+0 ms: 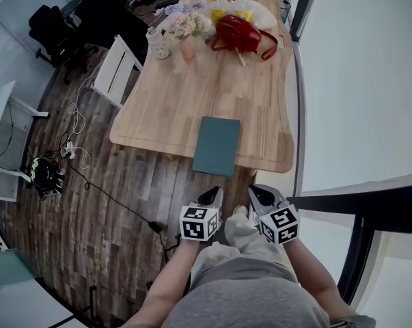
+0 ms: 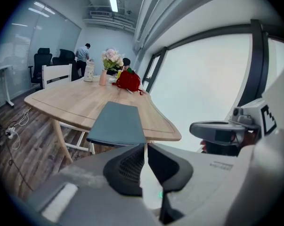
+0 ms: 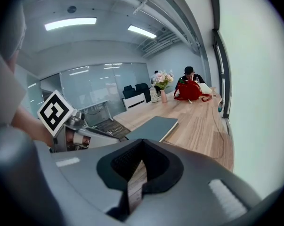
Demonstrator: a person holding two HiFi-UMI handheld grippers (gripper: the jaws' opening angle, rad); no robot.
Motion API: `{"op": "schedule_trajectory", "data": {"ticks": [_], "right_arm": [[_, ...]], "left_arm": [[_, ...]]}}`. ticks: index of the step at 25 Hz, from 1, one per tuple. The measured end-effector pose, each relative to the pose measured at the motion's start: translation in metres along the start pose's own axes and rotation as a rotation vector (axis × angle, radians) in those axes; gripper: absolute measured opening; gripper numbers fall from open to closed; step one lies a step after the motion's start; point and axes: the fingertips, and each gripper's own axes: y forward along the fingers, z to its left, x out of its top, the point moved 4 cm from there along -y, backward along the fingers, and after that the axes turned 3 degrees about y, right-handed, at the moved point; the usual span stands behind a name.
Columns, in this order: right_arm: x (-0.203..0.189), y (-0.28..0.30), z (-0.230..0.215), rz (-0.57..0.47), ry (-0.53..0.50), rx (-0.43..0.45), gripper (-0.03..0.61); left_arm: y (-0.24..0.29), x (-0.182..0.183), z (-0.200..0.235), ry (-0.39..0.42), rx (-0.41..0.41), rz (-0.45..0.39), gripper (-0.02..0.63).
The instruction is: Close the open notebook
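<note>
Notebook (image 1: 216, 145) lies closed, teal cover up, at the table's (image 1: 171, 101) near edge, its end poking just over the rim. Both tongs hang clear of it, side by side before the person. Left gripper (image 1: 210, 195): jaws together, nothing between. Right gripper (image 1: 260, 194): tips meeting, empty too.

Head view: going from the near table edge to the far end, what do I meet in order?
Closed teal notebook, overhanging the near edge → bare stretch of the light wooden table → red handbag.
</note>
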Motion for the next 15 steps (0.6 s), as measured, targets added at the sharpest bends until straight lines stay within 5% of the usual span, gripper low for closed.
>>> {"op": "schedule_trajectory", "data": {"ticks": [15], "right_arm": [[-0.032, -0.055, 0.118, -0.083, -0.013, 0.005, 0.003]], "left_arm": [[-0.136, -0.041, -0.001, -0.019, 0.008, -0.143, 0.005]]}}
